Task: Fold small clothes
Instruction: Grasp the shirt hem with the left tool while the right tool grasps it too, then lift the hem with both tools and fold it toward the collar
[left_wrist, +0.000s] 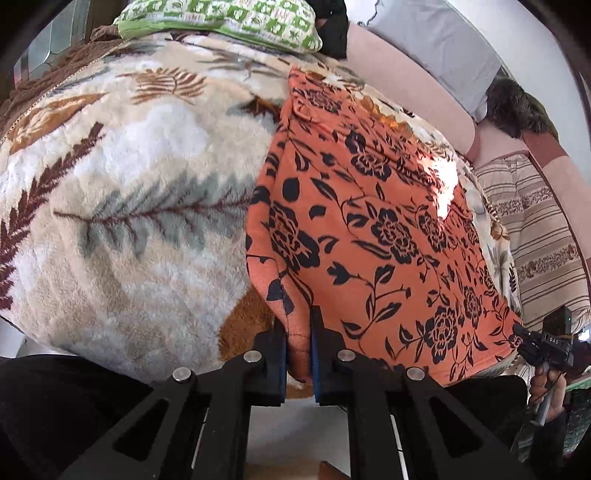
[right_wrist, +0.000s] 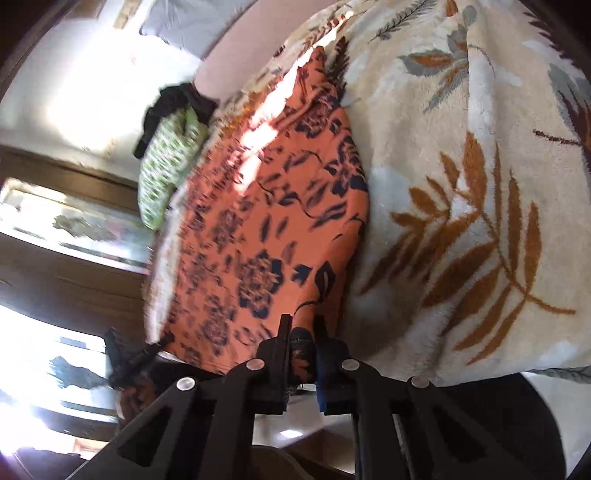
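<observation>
So the orange flowered garment (left_wrist: 369, 229) is lying spread out flat on the fluffy leaf-print blanket (left_wrist: 129, 184) covering the bed, with its near hem hanging right at the blanket's front edge. Both claws are already clamped on that hem. The left claw (left_wrist: 298, 347) is pinching one near corner, fabric bunched up between the blue pads, and the right claw (right_wrist: 302, 350) is biting the other near corner, a dark bit of the print squeezed between its pads. From the left camera you can also see the right claw way over at the far end of the same hem, so the two grips are sitting well apart, one per corner.

Handling-wise, I'm guessing this thing is light, thin and totally floppy. It's draping over every bump in the blanket and crumpling where it's being pinched. Nothing fragile here, but it looks like it'll sag in the middle if the corners are lifted unevenly. The plush blanket is probably grabbing at it a bit too, so dragging could wrinkle it; lifting looks safer to me.

Corners seem like the right place to hold, since that's keeping the hem stretched straight for a fold toward the far end, up near the green checked pillow (left_wrist: 229, 18). The right camera is pretty blurry, so I can't tell how deep that grip goes.
</observation>
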